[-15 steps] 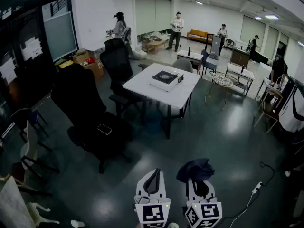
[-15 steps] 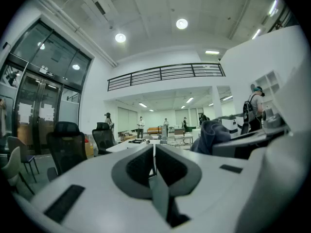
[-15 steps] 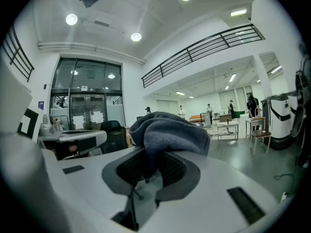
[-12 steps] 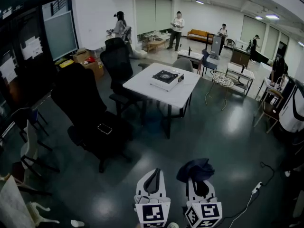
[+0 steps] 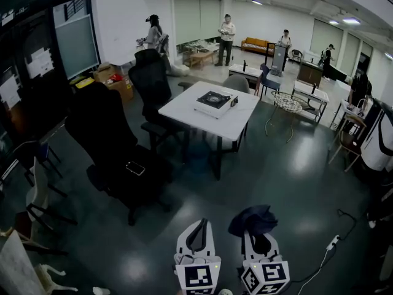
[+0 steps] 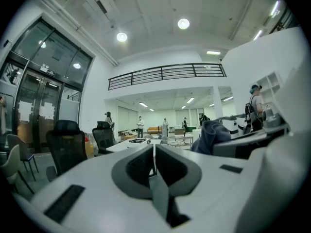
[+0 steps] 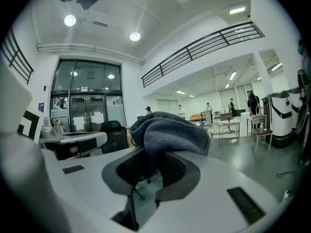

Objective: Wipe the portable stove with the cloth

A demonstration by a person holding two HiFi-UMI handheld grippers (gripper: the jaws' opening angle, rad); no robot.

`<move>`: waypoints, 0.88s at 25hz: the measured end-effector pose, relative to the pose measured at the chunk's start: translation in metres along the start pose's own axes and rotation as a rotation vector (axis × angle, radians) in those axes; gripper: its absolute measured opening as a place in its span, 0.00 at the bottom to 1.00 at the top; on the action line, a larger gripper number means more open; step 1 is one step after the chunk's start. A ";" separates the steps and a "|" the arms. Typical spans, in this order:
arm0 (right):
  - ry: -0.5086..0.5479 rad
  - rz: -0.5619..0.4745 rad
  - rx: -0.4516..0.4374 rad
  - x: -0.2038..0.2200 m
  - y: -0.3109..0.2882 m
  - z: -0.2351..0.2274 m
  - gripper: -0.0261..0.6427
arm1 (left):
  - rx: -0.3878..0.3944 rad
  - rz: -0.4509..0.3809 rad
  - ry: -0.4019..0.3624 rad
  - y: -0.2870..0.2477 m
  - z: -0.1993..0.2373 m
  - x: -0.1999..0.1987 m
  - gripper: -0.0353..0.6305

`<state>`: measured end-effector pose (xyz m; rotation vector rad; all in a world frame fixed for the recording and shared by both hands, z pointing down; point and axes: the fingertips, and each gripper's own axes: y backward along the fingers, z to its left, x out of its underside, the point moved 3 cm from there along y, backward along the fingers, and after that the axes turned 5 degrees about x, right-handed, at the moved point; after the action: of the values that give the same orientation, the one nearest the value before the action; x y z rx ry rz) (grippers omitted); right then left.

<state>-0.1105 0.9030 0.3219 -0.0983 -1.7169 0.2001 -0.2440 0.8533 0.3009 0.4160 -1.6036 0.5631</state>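
Observation:
The portable stove (image 5: 215, 102), white with a black burner top, sits on a white table (image 5: 184, 110) across the room, far from both grippers. At the bottom of the head view my left gripper (image 5: 197, 235) points forward with its jaws pressed together and nothing between them. My right gripper (image 5: 259, 235) beside it is shut on a dark blue cloth (image 5: 253, 220), which bunches up over the jaw tips. In the right gripper view the cloth (image 7: 167, 132) fills the space above the jaws. The left gripper view shows the stove (image 6: 137, 141) small and distant.
A large black office chair (image 5: 116, 152) stands between me and the table, a second black chair (image 5: 149, 85) behind it. Dark glossy floor lies ahead. Several people stand at the far end of the room. A white cable and plug (image 5: 330, 243) lie on the floor at right.

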 end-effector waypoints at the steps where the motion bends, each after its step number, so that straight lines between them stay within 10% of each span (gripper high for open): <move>1: 0.004 0.002 0.000 0.001 -0.002 0.001 0.15 | -0.001 -0.001 0.001 -0.001 0.001 0.001 0.09; 22: 0.011 0.024 0.002 0.004 -0.063 0.010 0.15 | 0.031 0.018 -0.013 -0.049 0.036 0.007 0.09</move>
<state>-0.1176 0.8412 0.3367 -0.1187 -1.7055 0.2182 -0.2458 0.7926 0.3116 0.4300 -1.6136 0.6007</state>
